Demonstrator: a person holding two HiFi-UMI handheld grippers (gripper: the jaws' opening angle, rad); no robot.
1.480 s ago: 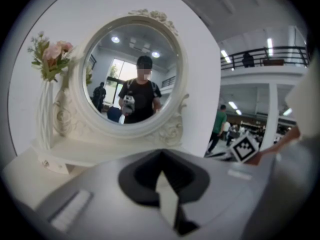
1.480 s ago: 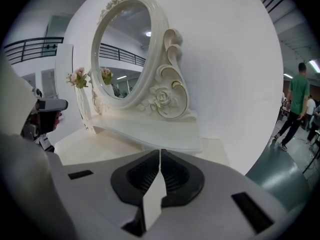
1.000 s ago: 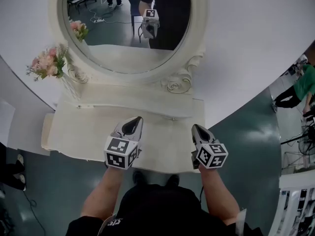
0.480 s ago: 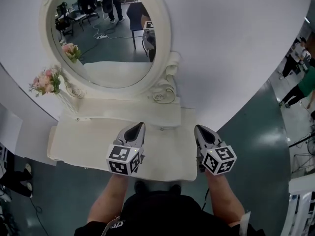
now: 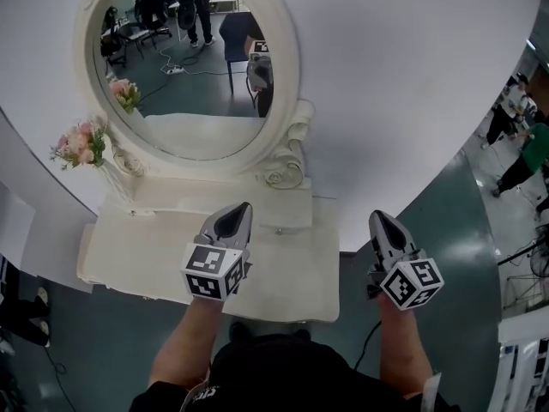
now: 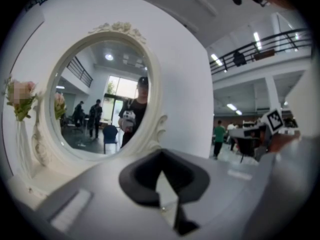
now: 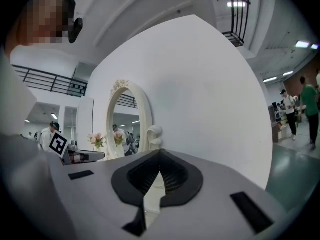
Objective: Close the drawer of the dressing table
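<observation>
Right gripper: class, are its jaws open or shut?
Shut: on the right gripper, the jaws meet at their tips, with nothing between them.

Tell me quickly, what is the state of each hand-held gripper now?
Left hand-held gripper: closed, holding nothing.
Right hand-held gripper: closed, holding nothing.

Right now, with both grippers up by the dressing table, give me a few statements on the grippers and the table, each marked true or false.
1. The left gripper is above the dressing table. True.
2. The right gripper is clamped on a drawer knob. False: its jaws are together on nothing, and it is past the table's right edge, above the floor.
3. The pink flowers stand to the left of the mirror. True.
4. The left gripper holds the flowers. False: its jaws are shut and empty.
5. The mirror is rectangular. False: it is oval, in an ornate white frame.
</observation>
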